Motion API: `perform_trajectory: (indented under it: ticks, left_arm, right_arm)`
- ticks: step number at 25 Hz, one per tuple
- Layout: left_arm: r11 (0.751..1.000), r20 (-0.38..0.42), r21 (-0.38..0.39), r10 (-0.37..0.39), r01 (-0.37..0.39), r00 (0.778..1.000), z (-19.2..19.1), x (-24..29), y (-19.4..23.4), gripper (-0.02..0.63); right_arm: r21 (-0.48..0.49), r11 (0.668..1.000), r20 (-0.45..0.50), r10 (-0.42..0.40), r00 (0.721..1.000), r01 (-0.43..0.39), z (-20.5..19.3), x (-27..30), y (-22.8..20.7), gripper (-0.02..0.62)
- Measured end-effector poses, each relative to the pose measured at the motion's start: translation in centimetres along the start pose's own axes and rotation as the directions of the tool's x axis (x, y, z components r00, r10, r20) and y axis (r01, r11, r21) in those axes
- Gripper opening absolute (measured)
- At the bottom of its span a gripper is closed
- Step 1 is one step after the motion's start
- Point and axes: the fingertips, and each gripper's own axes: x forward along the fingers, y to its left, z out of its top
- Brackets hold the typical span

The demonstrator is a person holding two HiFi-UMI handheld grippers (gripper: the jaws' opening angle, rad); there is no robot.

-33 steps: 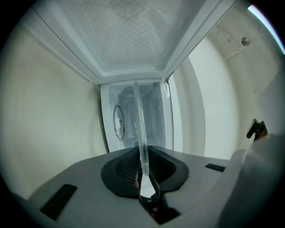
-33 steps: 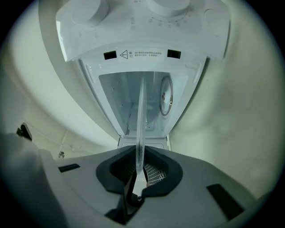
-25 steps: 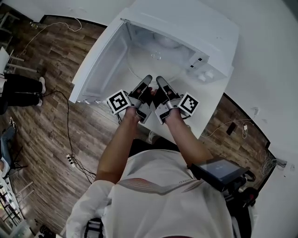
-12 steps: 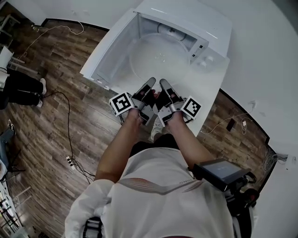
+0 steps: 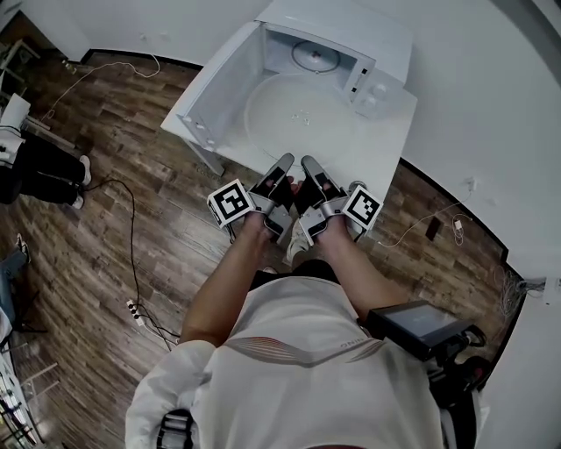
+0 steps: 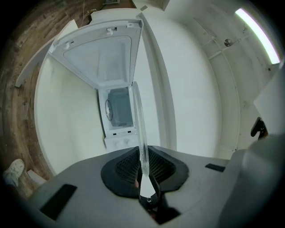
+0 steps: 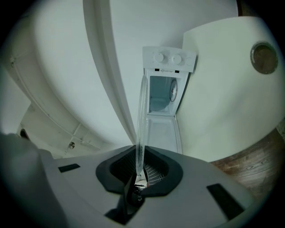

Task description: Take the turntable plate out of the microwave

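Left tool [image 5: 285, 163], right tool [image 5: 308, 164] hold turntable plate [image 5: 298, 114] before open microwave [image 5: 351, 22].

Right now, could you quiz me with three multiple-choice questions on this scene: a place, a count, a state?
1. Where is the glass plate relative to the microwave? A inside; B in front of its opening; C on top.
2. How many grippers hold the plate? A none; B one; C two.
3. Its door is: A open; B shut; C missing.

B: the plate hangs outside the cavity.
C: the left gripper and right gripper each clamp its near rim.
A: the door is swung wide to one side.
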Motion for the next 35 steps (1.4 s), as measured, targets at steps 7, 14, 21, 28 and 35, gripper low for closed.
perform_trajectory:
  ticks: [7,14,21,28,35]
  left_arm:
    - [1.0,-0.021,-0.01,-0.017,0.016,1.0,-3.9,-3.4,-3.0,0.058]
    - [1.0,-0.018,-0.003,-0.022,0.022,1.0,-6.8,-4.8,-5.7,0.058]
    - [1.0,0.003,0.026,-0.003,0.003,1.0,-7.6,-4.9,-7.9,0.058]
    - [0.999,0.05,0.047,-0.014,0.012,0.999,-8.8,-4.5,-9.5,0.058]
    - [0.997,0.076,0.072,-0.01,0.005,0.997,-12.0,-2.9,-9.9,0.058]
  right_arm:
    - [-0.017,1.0,0.02,0.005,1.0,-0.005,-2.6,-4.9,2.4,0.037]
    - [-0.029,0.999,0.019,0.027,0.999,-0.026,-3.3,-8.2,4.7,0.037]
    - [-0.014,0.999,-0.011,0.048,0.999,-0.048,-3.1,-9.3,6.7,0.037]
    - [-0.021,0.997,-0.066,0.072,0.995,-0.074,-2.4,-10.3,8.3,0.038]
    - [-0.017,0.996,-0.099,0.09,0.991,-0.092,-0.1,-12.9,8.2,0.038]
